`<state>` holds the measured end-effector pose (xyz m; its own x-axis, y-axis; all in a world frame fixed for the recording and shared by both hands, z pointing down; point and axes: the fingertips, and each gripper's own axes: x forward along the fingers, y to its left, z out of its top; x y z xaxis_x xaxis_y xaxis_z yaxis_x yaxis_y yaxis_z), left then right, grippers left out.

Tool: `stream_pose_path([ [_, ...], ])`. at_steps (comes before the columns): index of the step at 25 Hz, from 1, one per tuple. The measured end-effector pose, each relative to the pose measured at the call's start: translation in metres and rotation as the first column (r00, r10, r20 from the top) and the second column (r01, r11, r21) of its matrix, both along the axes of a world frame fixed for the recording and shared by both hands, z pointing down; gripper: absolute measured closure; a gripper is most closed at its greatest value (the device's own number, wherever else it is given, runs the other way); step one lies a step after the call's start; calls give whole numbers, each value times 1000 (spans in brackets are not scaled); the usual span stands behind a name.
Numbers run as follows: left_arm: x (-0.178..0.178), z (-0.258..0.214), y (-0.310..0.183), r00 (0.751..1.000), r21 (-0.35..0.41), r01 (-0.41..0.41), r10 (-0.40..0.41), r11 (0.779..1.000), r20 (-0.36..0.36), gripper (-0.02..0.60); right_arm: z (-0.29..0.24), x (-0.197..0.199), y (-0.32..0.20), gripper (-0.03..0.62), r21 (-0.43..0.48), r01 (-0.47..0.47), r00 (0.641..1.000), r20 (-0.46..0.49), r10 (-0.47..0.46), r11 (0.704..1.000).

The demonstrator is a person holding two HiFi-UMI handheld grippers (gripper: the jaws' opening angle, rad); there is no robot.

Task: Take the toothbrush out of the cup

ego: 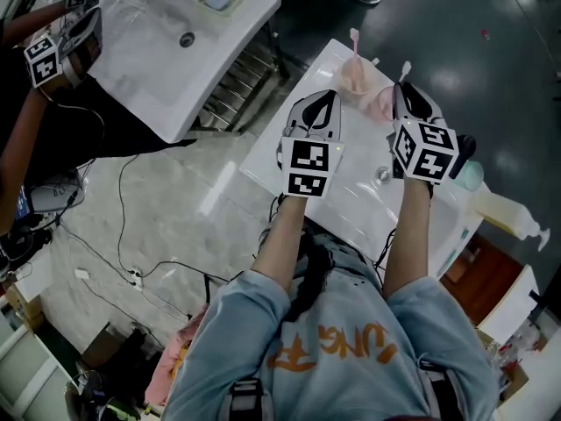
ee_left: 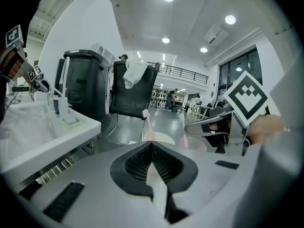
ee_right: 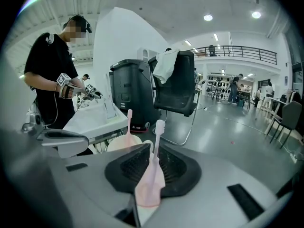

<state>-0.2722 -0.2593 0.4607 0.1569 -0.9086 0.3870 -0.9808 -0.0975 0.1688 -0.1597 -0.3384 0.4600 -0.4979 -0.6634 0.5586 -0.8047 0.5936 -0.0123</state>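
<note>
Right tool (ee_right: pixel 152 148) is clamped on the pale pink plastic toothbrush (ee_right: pixel 159 127). The translucent pink cup (ego: pixel 383 103) sits at its nine o'clock. Grasp done; whether the brush is clear of the cup is uncertain. Left tool (ee_left: pixel 151 148) is closed to a slit, empty.

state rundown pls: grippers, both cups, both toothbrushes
left gripper: shut, empty
right gripper: shut on white-head toothbrush
white-head toothbrush: upright, not yet out of pink cup
pink toothbrush: upright in cream cup, untouched
pink cup: upright, holds one toothbrush
cream cup: upright, holds one toothbrush
</note>
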Motion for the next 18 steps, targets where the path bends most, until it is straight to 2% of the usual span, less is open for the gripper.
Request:
stream_pose_path([
  [9,-8,11,-6,1000,-16,10,-10,1000,-21,574,11,-9,-13,537,-27,9,999,-31,-10,1000],
  [18,-15,7,-3,999,-13,29,-29,1000,-19,574,0,-9,-10,556,-23,-10,1000,9,10,1000],
])
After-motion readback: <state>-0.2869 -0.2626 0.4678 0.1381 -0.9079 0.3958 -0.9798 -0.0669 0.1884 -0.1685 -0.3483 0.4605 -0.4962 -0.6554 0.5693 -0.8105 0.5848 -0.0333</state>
